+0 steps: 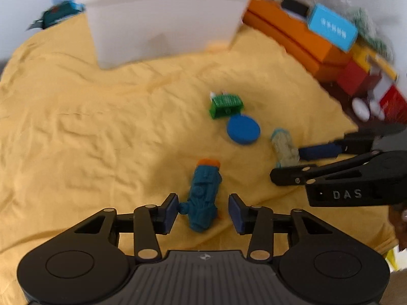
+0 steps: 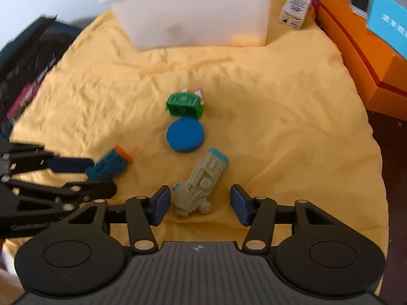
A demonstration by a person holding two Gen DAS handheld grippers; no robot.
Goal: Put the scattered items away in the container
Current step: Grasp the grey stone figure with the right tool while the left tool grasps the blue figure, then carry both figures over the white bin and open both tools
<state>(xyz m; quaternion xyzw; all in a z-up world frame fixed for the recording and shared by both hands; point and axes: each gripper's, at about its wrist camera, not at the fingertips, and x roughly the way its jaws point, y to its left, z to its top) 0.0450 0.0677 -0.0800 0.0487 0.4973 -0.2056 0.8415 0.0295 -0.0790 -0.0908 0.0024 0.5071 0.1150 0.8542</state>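
Both hand-held grippers lined up over toys, nothing gripped yet

Your left hand-held gripper (image 1: 203, 209) is spread, with the teal toy (image 1: 204, 198) lying between its pads (image 1: 170, 211). The left pad sits just beside the toy's little side knob, the right pad stands clear, so there is no pinch. Your right hand-held gripper (image 2: 199, 204) is spread wider, straddling the grey toy (image 2: 199, 184), with clear gaps on both sides. Both point steeply down at the cloth. My read: you've set each gripper across its toy's narrow width so that one squeeze catches the body, and both can go at once.

The teal toy is a chunky vehicle shape with an orange cap at its far end. It lies lengthwise, away from the camera. The grey toy is the same sort of thing with a light blue end, lying slanted, wheels toward you. Both look like hard plastic with bumpy moulding, so I'd expect a fair grip.

Also loose: a green toy (image 2: 184, 104) and a blue disc (image 2: 185, 136), touching or nearly so, mid-cloth. All four lie on the yellow cloth (image 2: 292, 127), well apart from the white bin (image 2: 190, 12) at the far edge. The bin's wall is frosted, with something dark and something orange faintly inside. Motion blur hides finer detail.
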